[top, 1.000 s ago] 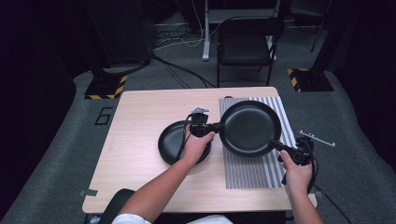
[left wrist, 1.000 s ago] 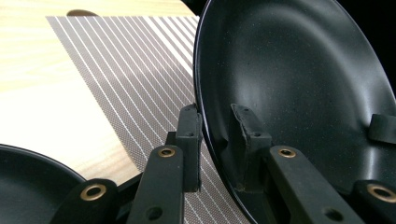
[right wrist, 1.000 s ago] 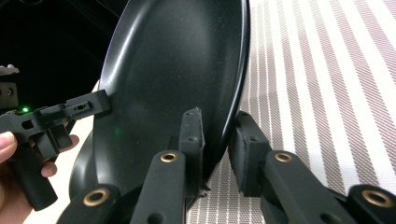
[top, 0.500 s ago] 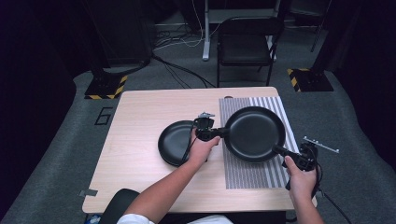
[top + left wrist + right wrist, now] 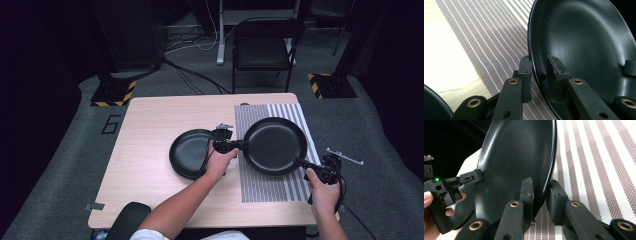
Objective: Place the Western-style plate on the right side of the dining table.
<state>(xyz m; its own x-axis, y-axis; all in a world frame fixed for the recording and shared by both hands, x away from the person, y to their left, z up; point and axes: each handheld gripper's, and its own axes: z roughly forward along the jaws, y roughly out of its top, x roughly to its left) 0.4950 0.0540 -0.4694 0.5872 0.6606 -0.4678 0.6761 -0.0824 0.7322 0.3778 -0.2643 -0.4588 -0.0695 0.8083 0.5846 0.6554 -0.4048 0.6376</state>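
left tongs: gripping the big pan by its left rim
right tongs: clamping its right rim
pan: sitting over the striped mat
small pan: lying on the counter

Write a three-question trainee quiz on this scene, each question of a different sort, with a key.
1. True or false: the large black plate is over the striped mat.
2. Which grippers clamp the large black plate's rim? A) the left gripper alone B) the right gripper alone C) both
3. Fill in: the small black plate rests on the bare wooden ____.

Key: 1 true; 2 C, jaws of each straddle opposite edges of the rim; 3 table.
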